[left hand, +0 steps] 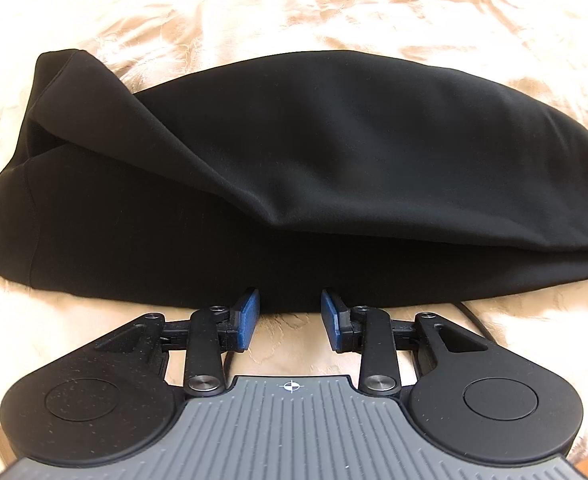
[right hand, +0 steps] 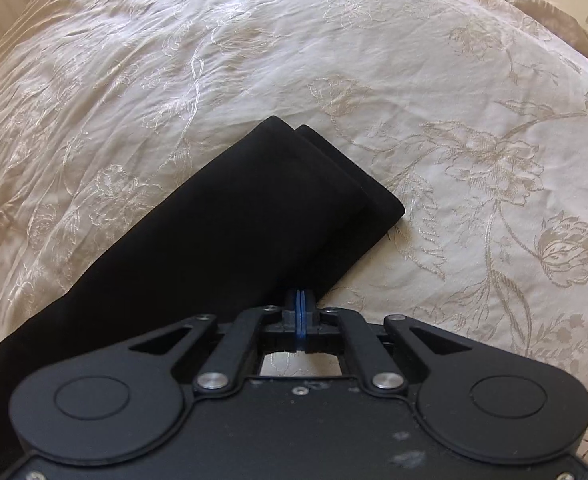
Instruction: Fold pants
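We hold the left gripper [left hand: 290, 312] with its fingers apart at the near edge of the black pants [left hand: 294, 184], which lie lengthwise on the bedspread [left hand: 254, 12], probably ready to take that edge. The right gripper [right hand: 301, 312] has its pads pressed together beside the near edge of the legs; whether cloth is pinched, we cannot tell.

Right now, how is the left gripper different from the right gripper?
The left gripper is open, with a wide gap between its blue pads; the right gripper is shut, pads pressed together. The left one sits at the long edge of the pants with nothing between its pads; the right one is at the pants' edge near the leg ends, and whether it pinches cloth cannot be told. Both are black with blue pads, above the bedspread.
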Demonstrator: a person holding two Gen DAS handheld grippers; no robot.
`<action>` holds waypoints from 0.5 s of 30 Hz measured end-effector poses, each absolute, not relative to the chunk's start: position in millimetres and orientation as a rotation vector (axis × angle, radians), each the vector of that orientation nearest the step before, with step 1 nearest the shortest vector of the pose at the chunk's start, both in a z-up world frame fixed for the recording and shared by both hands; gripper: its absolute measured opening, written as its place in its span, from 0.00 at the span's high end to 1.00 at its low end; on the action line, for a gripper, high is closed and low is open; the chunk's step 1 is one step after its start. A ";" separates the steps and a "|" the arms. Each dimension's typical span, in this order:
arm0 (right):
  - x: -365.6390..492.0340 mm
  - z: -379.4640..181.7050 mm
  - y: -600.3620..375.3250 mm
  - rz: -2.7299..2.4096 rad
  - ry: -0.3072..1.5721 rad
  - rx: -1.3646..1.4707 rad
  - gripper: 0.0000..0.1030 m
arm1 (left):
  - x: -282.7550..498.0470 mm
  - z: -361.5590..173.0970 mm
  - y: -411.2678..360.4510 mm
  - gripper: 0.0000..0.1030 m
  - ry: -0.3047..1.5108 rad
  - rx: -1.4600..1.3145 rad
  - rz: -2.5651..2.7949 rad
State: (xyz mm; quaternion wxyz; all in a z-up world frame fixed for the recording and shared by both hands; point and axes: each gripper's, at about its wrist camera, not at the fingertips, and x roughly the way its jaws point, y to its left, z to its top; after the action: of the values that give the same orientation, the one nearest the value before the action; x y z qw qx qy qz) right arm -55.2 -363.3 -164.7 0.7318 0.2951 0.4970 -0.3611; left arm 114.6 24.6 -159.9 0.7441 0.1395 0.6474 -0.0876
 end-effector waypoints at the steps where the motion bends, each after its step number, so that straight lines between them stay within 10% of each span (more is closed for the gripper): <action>1: -57.0 -159.6 -364.8 -0.791 1.082 0.626 0.99 | 112.5 -159.1 27.3 0.68 1.418 0.294 -0.192; 15: -25.5 -115.1 -279.7 -0.224 1.014 0.354 0.77 | 89.6 -126.8 77.4 0.68 1.323 0.185 -0.052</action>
State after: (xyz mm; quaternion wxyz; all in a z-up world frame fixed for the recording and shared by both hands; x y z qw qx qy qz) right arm -25.5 -279.7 -115.1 0.8534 0.1680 0.4819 -0.1063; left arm 89.6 77.4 -126.8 0.7848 0.0858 0.6133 -0.0242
